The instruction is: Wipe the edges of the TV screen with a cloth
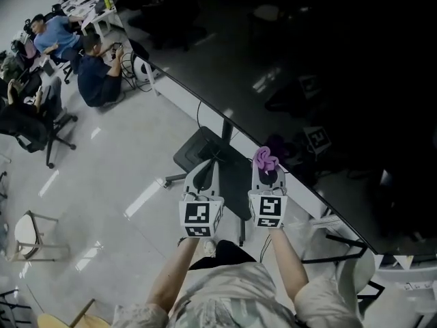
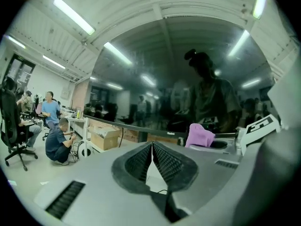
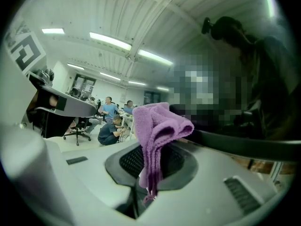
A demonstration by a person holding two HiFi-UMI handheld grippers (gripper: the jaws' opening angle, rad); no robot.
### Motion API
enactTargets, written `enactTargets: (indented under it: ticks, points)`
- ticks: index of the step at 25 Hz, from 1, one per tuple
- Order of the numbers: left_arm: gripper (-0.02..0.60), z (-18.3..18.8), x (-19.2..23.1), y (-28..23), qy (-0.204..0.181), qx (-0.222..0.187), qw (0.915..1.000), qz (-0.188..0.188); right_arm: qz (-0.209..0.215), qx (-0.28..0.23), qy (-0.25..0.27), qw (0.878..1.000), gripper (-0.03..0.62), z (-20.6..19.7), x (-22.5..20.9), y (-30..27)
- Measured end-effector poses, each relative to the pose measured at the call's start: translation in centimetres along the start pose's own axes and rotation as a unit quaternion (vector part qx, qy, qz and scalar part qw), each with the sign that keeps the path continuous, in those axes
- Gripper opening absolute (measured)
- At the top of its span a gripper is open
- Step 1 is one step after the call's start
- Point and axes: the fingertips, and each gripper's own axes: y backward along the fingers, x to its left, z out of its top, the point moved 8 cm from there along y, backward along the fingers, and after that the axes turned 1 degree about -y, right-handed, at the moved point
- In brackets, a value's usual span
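Observation:
A large dark TV screen (image 1: 293,74) fills the upper right of the head view, its lower edge (image 1: 205,104) running diagonally down to the right. My right gripper (image 1: 267,164) is shut on a folded purple cloth (image 1: 265,158), which sticks out of the jaws just short of the screen's lower edge. In the right gripper view the cloth (image 3: 157,135) hangs between the pads, with the screen's edge (image 3: 244,145) close behind it. My left gripper (image 1: 205,171) is shut with nothing in it, beside the right one; its pads (image 2: 162,161) meet, and the cloth (image 2: 200,135) shows to its right.
The TV's stand and black base plate (image 1: 205,157) are on the floor under the grippers. Seated people (image 1: 95,67) and office chairs (image 1: 34,125) are at the far left. A stool (image 1: 31,234) stands at lower left, a white chair (image 1: 355,272) at lower right.

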Motion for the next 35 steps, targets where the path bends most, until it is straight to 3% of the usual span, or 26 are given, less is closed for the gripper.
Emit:
enactTargets:
  ticks: [6, 10, 17, 23, 27, 35]
  points:
    - [0.021, 7.7, 4.4, 7.7, 0.020, -0.019, 0.9995, 0.017, 0.004, -0.003, 0.011, 1.000, 0.049, 9.3, 6.6, 2.2]
    - [0.021, 9.3, 8.7, 8.8, 0.031, -0.022, 0.9983, 0.045, 0.019, -0.003, 0.014, 1.000, 0.049, 12.1, 9.9, -1.2]
    - [0.021, 8.7, 18.0, 5.3, 0.034, -0.025, 0.9959, 0.080, 0.044, -0.031, 0.001, 0.999, 0.049, 12.3, 15.1, -11.2]
    - [0.021, 10.6, 26.6, 0.4, 0.028, -0.033, 0.9956, 0.083, 0.055, -0.039, -0.002, 0.998, 0.049, 12.9, 19.5, -19.8]
    - [0.021, 13.1, 30.9, 0.5, 0.025, -0.055, 0.9952, 0.077, 0.054, -0.050, 0.002, 0.997, 0.049, 14.6, 23.3, -21.5]
    - [0.021, 12.9, 40.3, -5.4, 0.027, -0.047, 0.9939, 0.097, 0.067, -0.053, 0.008, 0.996, 0.049, 14.1, 27.8, -31.7]
